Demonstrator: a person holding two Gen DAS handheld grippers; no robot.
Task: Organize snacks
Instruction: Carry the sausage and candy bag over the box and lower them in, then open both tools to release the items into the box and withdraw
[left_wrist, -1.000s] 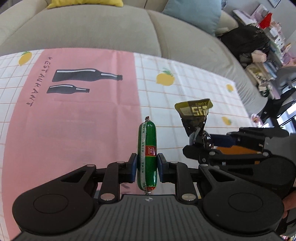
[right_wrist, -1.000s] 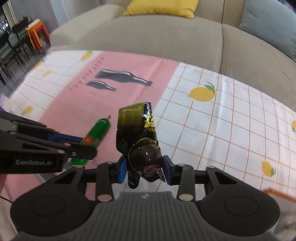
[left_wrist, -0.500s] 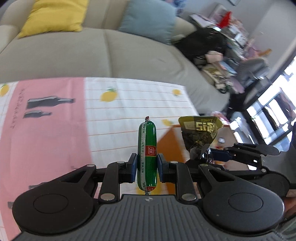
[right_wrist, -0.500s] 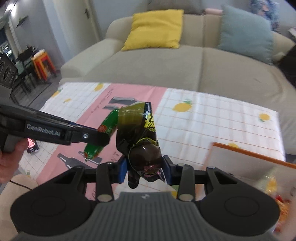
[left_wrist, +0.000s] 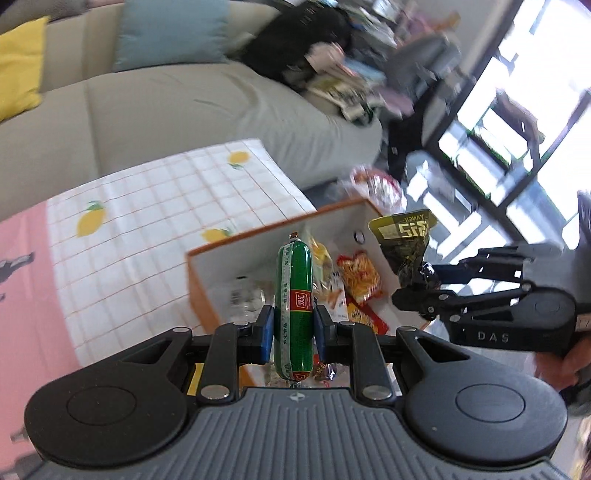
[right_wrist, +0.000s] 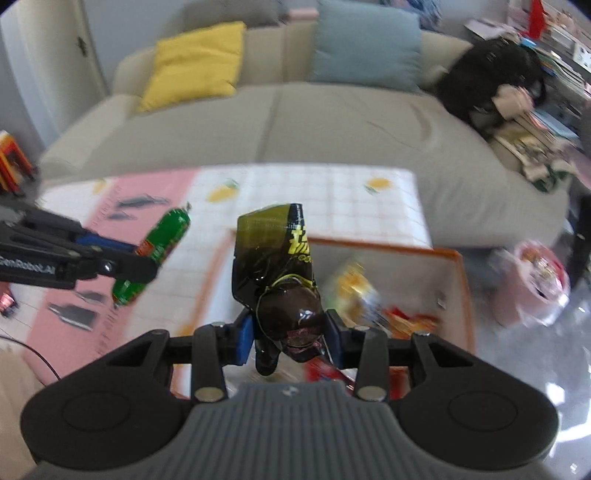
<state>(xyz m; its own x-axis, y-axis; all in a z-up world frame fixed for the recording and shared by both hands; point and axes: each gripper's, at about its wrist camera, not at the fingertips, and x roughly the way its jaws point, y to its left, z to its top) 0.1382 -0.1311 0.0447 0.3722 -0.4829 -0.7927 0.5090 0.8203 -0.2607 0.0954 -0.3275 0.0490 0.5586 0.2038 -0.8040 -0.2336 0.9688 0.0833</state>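
Observation:
My left gripper (left_wrist: 294, 326) is shut on a green sausage stick (left_wrist: 294, 295), held upright above the near left part of an orange-rimmed white box (left_wrist: 201, 295). My right gripper (right_wrist: 289, 332) is shut on a black and yellow snack pouch (right_wrist: 277, 266) and hangs over the same box (right_wrist: 463, 295). The box holds several snack packets (left_wrist: 358, 277). In the left wrist view the right gripper (left_wrist: 421, 286) and its pouch (left_wrist: 404, 240) are to the right. In the right wrist view the left gripper (right_wrist: 144, 266) and sausage (right_wrist: 155, 254) are to the left.
The box stands at the right end of a table with a pink and white lemon-print cloth (left_wrist: 129, 229). A grey sofa (right_wrist: 295, 122) with yellow and blue cushions lies beyond. A pink bin (right_wrist: 535, 280) with snacks stands on the floor to the right. Clutter lies at the sofa's right end.
Both grippers have swung right, from over the pink cloth to above the orange-rimmed box, each still holding its snack. The box's inside has come into view.

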